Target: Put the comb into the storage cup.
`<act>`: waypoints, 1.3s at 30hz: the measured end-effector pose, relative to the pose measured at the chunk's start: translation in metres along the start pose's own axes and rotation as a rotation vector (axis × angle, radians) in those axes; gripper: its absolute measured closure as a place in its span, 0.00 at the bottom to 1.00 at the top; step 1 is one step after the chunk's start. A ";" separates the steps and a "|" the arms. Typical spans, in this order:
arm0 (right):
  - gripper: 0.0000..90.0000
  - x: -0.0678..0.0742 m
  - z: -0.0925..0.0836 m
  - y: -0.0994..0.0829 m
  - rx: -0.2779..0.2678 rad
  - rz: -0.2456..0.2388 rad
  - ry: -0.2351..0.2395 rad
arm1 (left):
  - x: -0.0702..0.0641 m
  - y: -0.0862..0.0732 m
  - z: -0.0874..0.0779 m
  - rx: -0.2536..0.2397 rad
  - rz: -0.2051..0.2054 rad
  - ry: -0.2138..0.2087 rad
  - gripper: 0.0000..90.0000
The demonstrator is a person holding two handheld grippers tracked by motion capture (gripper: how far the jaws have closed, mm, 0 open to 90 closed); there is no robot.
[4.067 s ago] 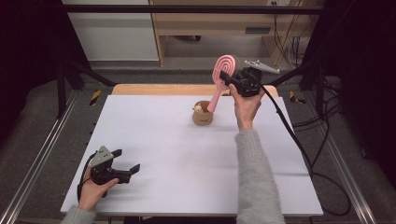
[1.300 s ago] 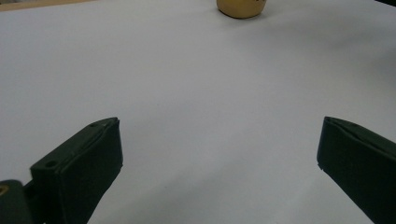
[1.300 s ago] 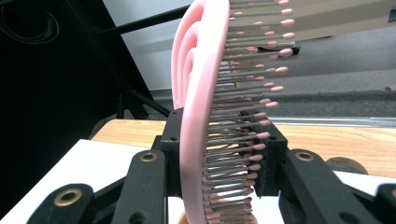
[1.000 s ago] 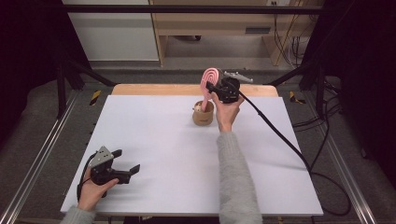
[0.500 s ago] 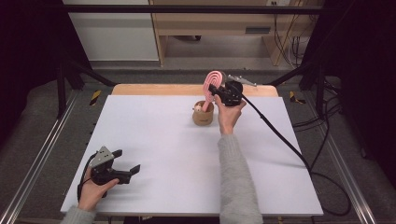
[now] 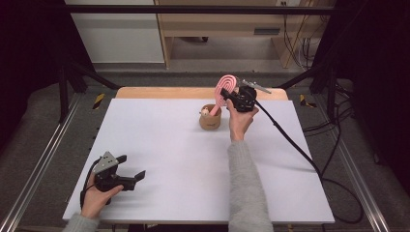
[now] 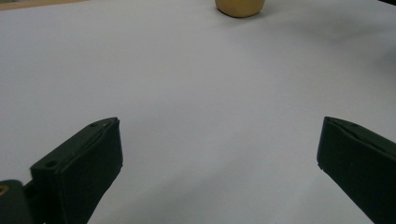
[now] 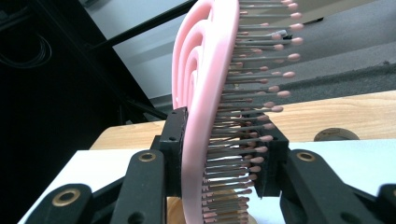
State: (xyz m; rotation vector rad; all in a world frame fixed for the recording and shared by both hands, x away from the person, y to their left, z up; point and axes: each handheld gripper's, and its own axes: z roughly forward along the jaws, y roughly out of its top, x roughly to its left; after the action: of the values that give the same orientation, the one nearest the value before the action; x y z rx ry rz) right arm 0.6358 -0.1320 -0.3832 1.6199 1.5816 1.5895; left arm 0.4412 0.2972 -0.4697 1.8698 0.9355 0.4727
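Right tongs (image 6: 226,94) clamped on pink hairbrush (image 6: 224,88), pads either side of the paddle head: one on the smooth back, the other pushed into the bristle field, per right gripper view (image 8: 219,154). Brush stands nearly upright, slightly tilted, handle end down inside small wooden cup (image 6: 210,118) near the far middle of the white counter (image 6: 159,145). Can't tell if the handle tip touches the cup floor.

Handling, as judgement: brush looks like light moulded plastic, open looped head, stiff frame. Bristles (image 8: 261,79) are thin pins with ball tips, so they flex and give under a pad; grip on that side is spongy and the brush may pivot or slip. Smooth back probably a bit slick. Better hold would be on the handle or across the head's edges, not face-on into the pins. Not fragile, but squeezing hard may bend pins.

Cup looks light, small base; top-heavy brush leaning on its rim could tip it when let go.

Left tongs (image 6: 130,171) wide open, nothing between them, held low at the near left corner of the counter, well apart from the cup; left gripper view (image 7: 219,154) has the cup's base (image 7: 239,7) far ahead.
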 end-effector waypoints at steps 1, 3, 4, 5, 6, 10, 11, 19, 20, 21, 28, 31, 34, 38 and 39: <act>0.70 -0.001 0.000 0.000 0.000 -0.005 -0.004 | 0.000 0.000 0.000 0.000 0.000 0.000 0.00; 0.70 -0.002 -0.001 0.000 0.000 -0.003 -0.003 | 0.000 0.000 0.000 0.003 0.002 0.000 0.00; 0.70 -0.003 -0.002 -0.001 -0.002 0.000 -0.005 | 0.000 0.000 0.000 0.004 0.002 0.000 0.00; 0.70 -0.003 -0.002 -0.001 -0.005 0.002 -0.005 | 0.000 0.000 0.000 0.004 0.003 0.001 0.00; 0.70 -0.005 -0.002 -0.001 -0.007 0.010 -0.004 | 0.000 0.000 0.000 0.003 0.003 0.000 0.00; 0.70 -0.010 -0.003 -0.002 -0.010 0.028 -0.009 | 0.000 0.000 0.001 0.004 0.002 0.000 0.00; 0.70 -0.010 -0.004 -0.002 -0.010 0.031 -0.007 | 0.000 0.000 0.001 0.004 0.002 0.000 0.00; 0.69 -0.016 -0.004 -0.003 -0.015 0.052 -0.022 | 0.000 -0.001 0.001 0.005 0.002 0.000 0.00; 0.69 -0.017 -0.005 -0.003 -0.015 0.053 -0.022 | 0.000 -0.001 0.001 0.005 0.002 0.000 0.00; 0.69 -0.018 -0.005 -0.003 -0.015 0.057 -0.025 | 0.000 -0.001 0.001 0.005 0.003 0.000 0.00; 0.68 -0.020 -0.006 -0.004 -0.012 0.054 -0.036 | 0.000 -0.001 0.001 0.006 0.003 0.000 0.00; 0.67 -0.021 -0.006 -0.004 -0.009 0.045 -0.043 | 0.000 -0.001 0.001 0.007 0.003 -0.001 0.00; 0.66 -0.022 -0.006 -0.003 -0.003 0.034 -0.050 | 0.000 -0.001 0.001 0.007 0.002 0.000 0.00; 0.66 -0.023 -0.007 -0.002 0.002 0.029 -0.045 | 0.000 -0.001 0.001 0.007 0.003 0.000 0.00; 0.66 -0.023 -0.007 -0.002 0.004 0.030 -0.045 | 0.000 -0.001 0.001 0.007 0.003 -0.001 0.00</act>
State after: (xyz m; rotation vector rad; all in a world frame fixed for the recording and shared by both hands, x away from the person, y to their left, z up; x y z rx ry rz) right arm 0.6350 -0.1535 -0.3931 1.6772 1.5453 1.5551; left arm 0.4415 0.2966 -0.4708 1.8780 0.9349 0.4707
